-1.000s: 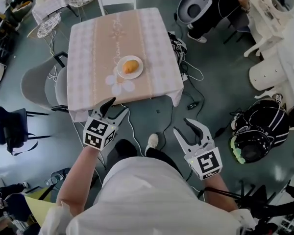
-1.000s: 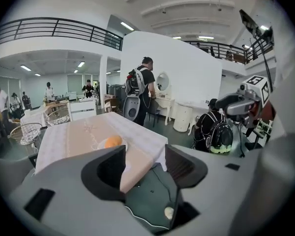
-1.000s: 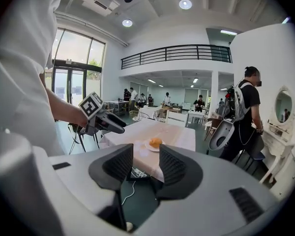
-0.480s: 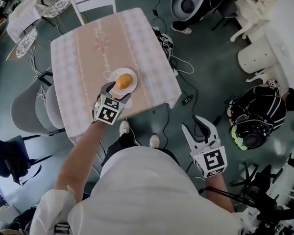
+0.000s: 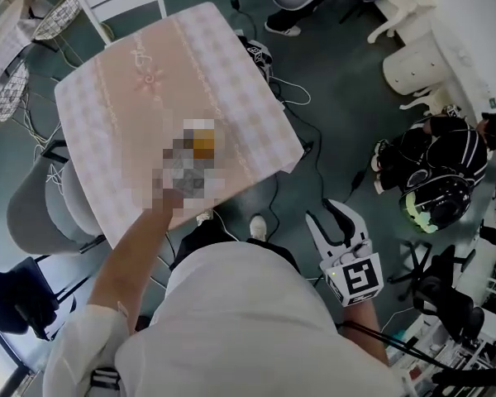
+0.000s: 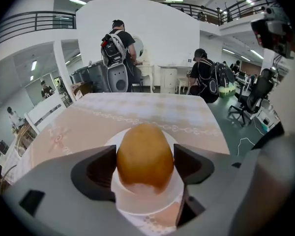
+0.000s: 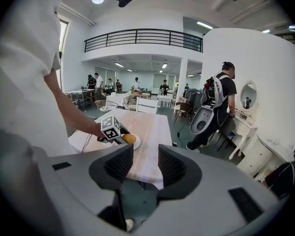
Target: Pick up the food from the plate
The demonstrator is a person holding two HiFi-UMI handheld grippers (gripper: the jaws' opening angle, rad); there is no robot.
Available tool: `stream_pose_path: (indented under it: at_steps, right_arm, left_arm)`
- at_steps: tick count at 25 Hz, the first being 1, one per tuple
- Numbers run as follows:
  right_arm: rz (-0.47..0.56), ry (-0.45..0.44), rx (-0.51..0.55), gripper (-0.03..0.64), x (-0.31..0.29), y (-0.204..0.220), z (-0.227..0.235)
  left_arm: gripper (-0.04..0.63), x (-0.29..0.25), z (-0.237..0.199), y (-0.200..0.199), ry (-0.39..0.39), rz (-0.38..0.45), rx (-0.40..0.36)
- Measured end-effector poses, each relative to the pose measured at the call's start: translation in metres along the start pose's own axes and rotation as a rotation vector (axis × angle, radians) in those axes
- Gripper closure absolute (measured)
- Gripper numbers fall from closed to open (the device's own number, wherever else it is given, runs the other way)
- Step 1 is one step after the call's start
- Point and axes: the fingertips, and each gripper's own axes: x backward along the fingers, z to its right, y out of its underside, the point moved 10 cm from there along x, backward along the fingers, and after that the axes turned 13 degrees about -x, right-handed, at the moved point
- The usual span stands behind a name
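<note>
Golden oval food (image 6: 145,149), maybe bread, on white plate (image 6: 143,201) between left tool's (image 6: 145,156) opening jaws

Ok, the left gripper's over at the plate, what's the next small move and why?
Probably close the left gripper on the food. Its jaws are opening and stand on either side of the food, which sits on the white plate, not pressing it yet. The right gripper hangs open and empty, away from the table.

Smooth food (image 6: 144,149), seemingly glossy plate (image 6: 150,203), matt plastic left tool (image 6: 145,157).
</note>
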Motion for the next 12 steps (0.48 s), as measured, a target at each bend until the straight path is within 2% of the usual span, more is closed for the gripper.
stream_pose_path:
  at_steps: [5,12]
  right_arm:
    - [-0.005,0.040,-0.024,0.456,0.000,0.006,0.002]
    - [0.007,0.025,-0.022,0.456,-0.001,0.009,0.008]
  left_arm:
    - [0.235,-0.006,-0.003,0.002,-0.015,-0.005,-0.019]
    - [0.235,0.007,-0.007,-0.002,-0.022,0.017,0.011]
